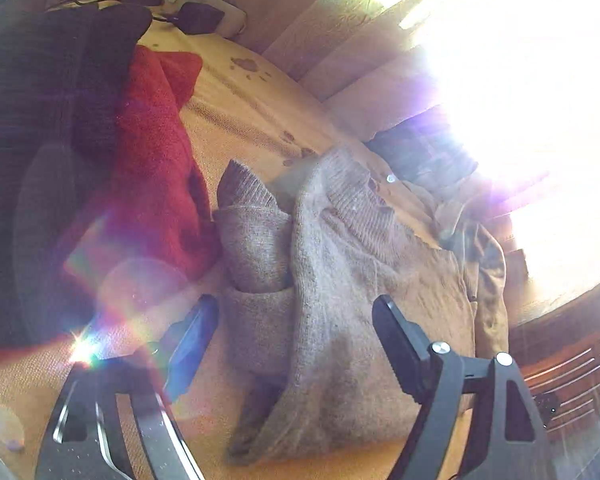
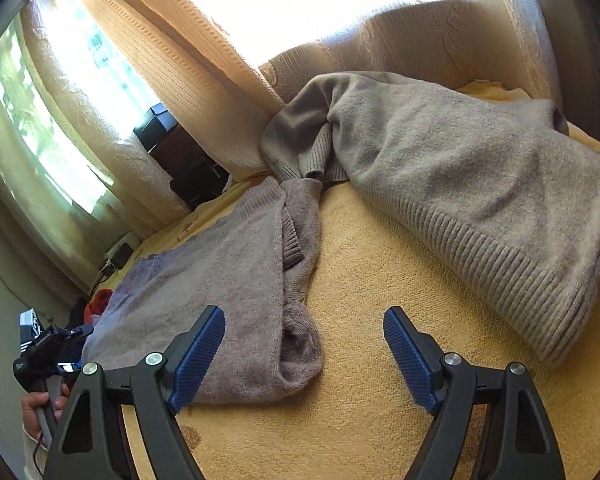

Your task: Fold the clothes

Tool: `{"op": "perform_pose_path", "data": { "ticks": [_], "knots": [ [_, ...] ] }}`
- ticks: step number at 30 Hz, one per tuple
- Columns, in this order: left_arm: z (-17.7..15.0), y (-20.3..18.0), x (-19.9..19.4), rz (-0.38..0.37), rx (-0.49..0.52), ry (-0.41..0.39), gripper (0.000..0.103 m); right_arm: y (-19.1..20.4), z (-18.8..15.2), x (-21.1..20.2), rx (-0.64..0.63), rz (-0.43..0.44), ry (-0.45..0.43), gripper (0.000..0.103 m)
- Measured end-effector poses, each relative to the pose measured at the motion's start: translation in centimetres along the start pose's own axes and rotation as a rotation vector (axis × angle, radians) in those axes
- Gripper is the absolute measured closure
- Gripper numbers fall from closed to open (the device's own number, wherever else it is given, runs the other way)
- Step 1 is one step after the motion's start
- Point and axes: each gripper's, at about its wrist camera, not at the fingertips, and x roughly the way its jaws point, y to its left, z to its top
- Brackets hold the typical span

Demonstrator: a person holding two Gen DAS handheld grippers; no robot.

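Note:
A grey-brown knit sweater (image 1: 340,280) lies partly folded on the yellow blanket (image 2: 380,280), its sleeve (image 1: 256,240) doubled back along the left side. My left gripper (image 1: 296,340) hangs open just above its lower part, holding nothing. In the right wrist view the same sweater (image 2: 228,280) lies flat at the left, and my right gripper (image 2: 304,340) stands open over its near corner and the bare blanket. A second, lighter beige sweater (image 2: 480,184) with a ribbed hem lies crumpled at the right. The other gripper (image 2: 44,352), held by a hand, shows at the far left.
A red garment (image 1: 156,168) and a dark garment (image 1: 60,92) are piled at the left of the bed. A power strip with plugs (image 1: 192,8) lies at the far edge. Curtains (image 2: 120,80) and a bright window stand behind; dark boxes (image 2: 176,148) sit by the curtain.

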Motion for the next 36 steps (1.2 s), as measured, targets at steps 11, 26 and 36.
{"op": "perform_pose_path", "data": {
  "ticks": [11, 26, 36],
  "knots": [
    [-1.3, 2.1, -1.9, -0.134, -0.057, 0.031, 0.020, -0.3, -0.1, 0.1, 0.020, 0.046, 0.066, 0.019],
    [1.0, -0.3, 0.8, -0.062, 0.082, 0.070, 0.000, 5.2, 3.8, 9.1, -0.297, -0.155, 0.184, 0.019],
    [1.7, -1.3, 2.1, -0.007, 0.193, 0.064, 0.010, 5.7, 2.6, 7.9, -0.280, -0.010, 0.209, 0.083]
  ]
}}
